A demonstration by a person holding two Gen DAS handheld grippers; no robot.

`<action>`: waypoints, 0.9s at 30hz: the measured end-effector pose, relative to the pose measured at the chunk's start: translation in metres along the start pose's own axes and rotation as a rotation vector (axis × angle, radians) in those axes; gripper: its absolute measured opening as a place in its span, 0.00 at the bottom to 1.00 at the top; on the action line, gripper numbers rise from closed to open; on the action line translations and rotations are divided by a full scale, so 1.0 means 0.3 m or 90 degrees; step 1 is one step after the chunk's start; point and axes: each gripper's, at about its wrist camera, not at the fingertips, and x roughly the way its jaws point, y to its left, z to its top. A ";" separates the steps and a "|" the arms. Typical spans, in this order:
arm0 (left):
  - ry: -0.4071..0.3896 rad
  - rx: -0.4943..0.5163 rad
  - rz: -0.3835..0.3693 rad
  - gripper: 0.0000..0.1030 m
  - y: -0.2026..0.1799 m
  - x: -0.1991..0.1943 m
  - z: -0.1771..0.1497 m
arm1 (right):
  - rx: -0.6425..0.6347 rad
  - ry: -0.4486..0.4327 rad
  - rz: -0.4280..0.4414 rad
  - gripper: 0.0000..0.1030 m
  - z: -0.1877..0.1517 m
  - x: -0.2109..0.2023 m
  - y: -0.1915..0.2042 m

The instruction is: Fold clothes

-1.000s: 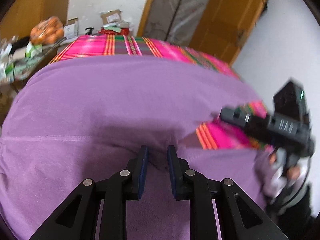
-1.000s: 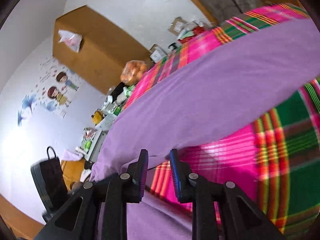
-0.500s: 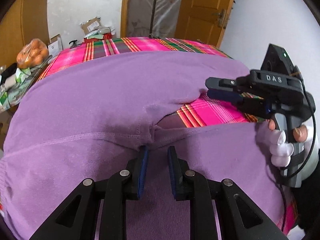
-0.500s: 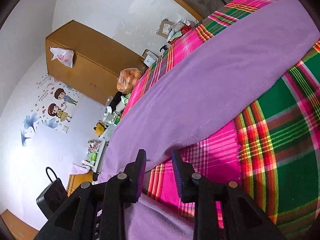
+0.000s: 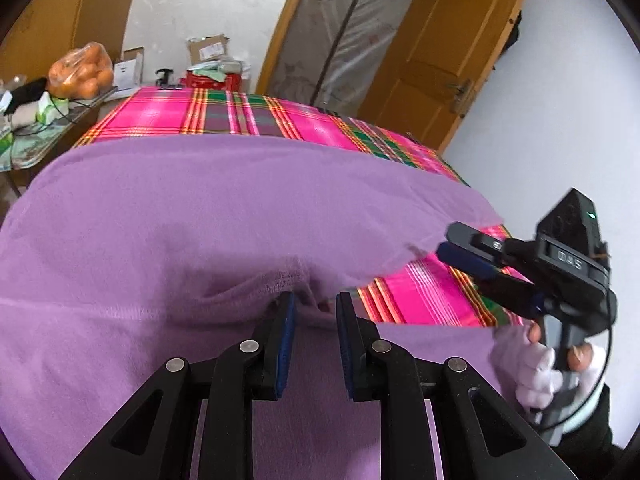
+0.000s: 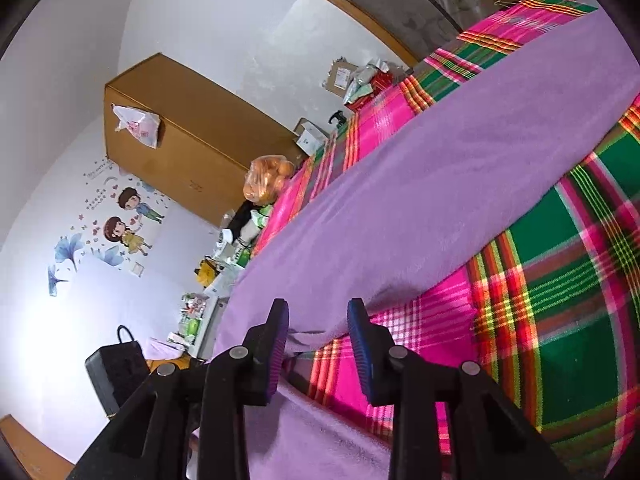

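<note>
The purple garment lies spread over a bed covered by a plaid blanket. The left hand-held gripper sits low over a bunched seam of the cloth; its jaws are narrow but opening, with a ridge of fabric rising between them, and the pads do not look pressed on it. The right hand-held gripper, held in a gloved hand, hovers to the right at a garment edge; its jaws are opening too, a little wider, with the purple edge just ahead of the tips and bare blanket under them.

This looks like a release after laying a fold, or a re-grip at the seam; I cannot tell which. To do it well, let the jaws clear the cloth fully before lifting, so no fabric snags on the pads and drags the fold out. Lift straight up, then smooth or take the next edge.

Beyond the left gripper's tips, past the bed, stand cardboard boxes and a door. Off to its left a bag of oranges rests on a cluttered side table. None of this blocks the work; only the other gripper is near.
</note>
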 end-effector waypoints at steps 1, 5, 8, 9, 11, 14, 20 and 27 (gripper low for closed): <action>-0.004 0.003 0.004 0.22 -0.008 -0.006 0.009 | -0.006 -0.001 0.001 0.33 0.000 -0.002 0.006; -0.031 0.026 0.014 0.30 -0.048 -0.030 0.054 | -0.029 -0.007 0.000 0.33 -0.001 -0.009 0.027; -0.025 0.028 0.019 0.30 -0.061 -0.001 0.098 | -0.019 -0.001 0.003 0.33 0.000 -0.006 0.019; -0.016 0.022 0.021 0.30 -0.060 0.017 0.105 | -0.013 0.001 0.003 0.33 -0.001 -0.006 0.013; 0.003 0.014 0.023 0.30 -0.057 0.053 0.110 | 0.002 0.003 0.005 0.33 0.002 -0.007 -0.002; 0.041 0.010 0.027 0.30 -0.047 0.106 0.086 | 0.020 -0.003 0.004 0.33 0.007 -0.014 -0.022; 0.025 -0.010 0.010 0.30 -0.020 0.017 0.078 | 0.015 -0.016 -0.005 0.33 0.010 -0.026 -0.017; -0.065 -0.072 0.100 0.30 0.181 -0.258 0.014 | -0.004 -0.036 -0.005 0.33 0.008 -0.041 0.003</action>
